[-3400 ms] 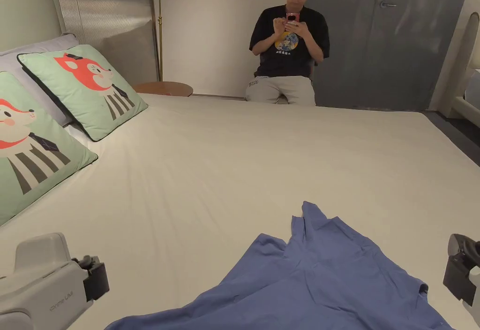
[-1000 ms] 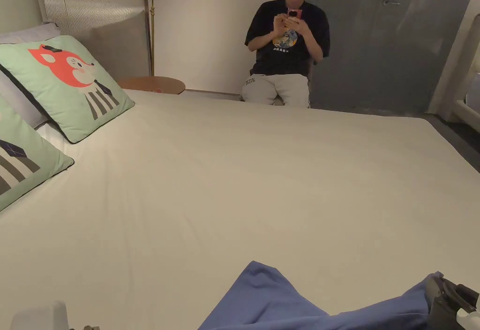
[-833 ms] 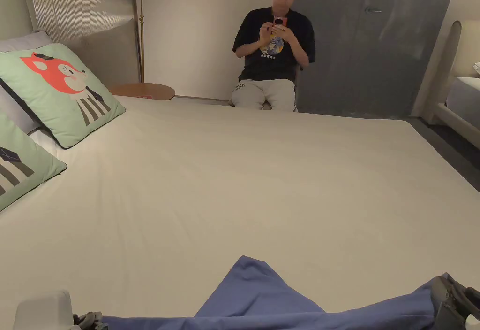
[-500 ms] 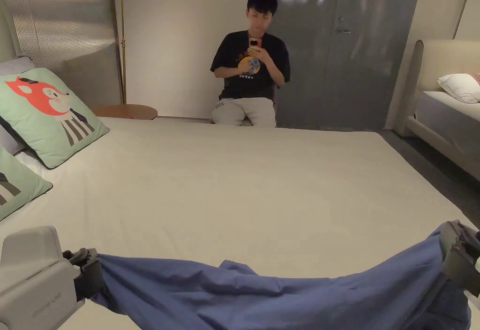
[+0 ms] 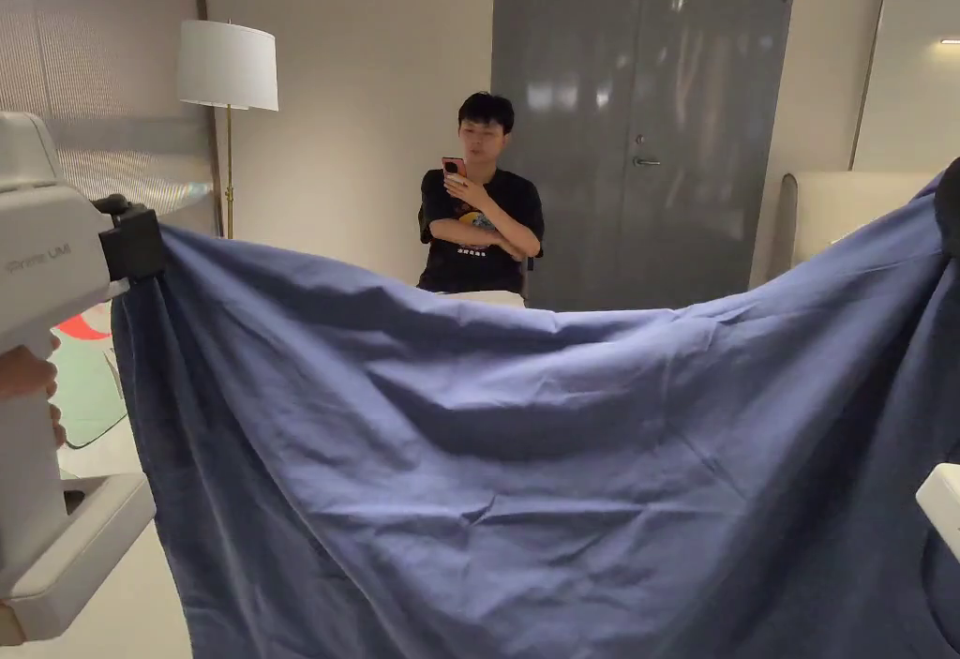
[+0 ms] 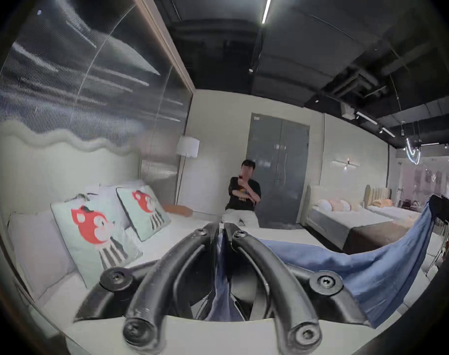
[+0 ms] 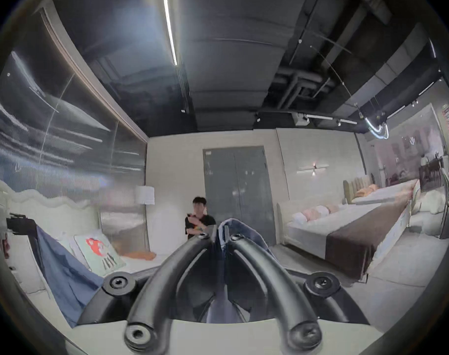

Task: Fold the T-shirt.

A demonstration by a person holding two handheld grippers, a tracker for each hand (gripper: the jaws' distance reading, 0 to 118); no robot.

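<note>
A blue T-shirt (image 5: pixel 525 464) hangs spread out in the air in front of me, held up by two corners of its top edge. My left gripper (image 5: pixel 141 244) is shut on the left corner at head height. In the left gripper view its jaws (image 6: pixel 222 228) pinch a strip of the blue T-shirt (image 6: pixel 346 260), which runs off right to the other gripper (image 6: pixel 441 208). My right gripper (image 7: pixel 222 232) is shut on the right corner of the T-shirt (image 7: pixel 233 226); the far left gripper (image 7: pixel 19 224) holds the other end. The cloth sags in the middle.
Below lies the cream bed (image 6: pixel 277 235) with fox-print pillows (image 6: pixel 95 232) at its head. A person (image 5: pixel 478 211) sits behind the bed holding a phone, before a grey door (image 5: pixel 647 117). A floor lamp (image 5: pixel 228 66) stands left. Other beds (image 7: pixel 346 232) are to the right.
Both grippers have lifted the T-shirt off the bed to head height, stretching it wide between them. The camera has tilted up. The seated person has lowered one arm across the chest.
</note>
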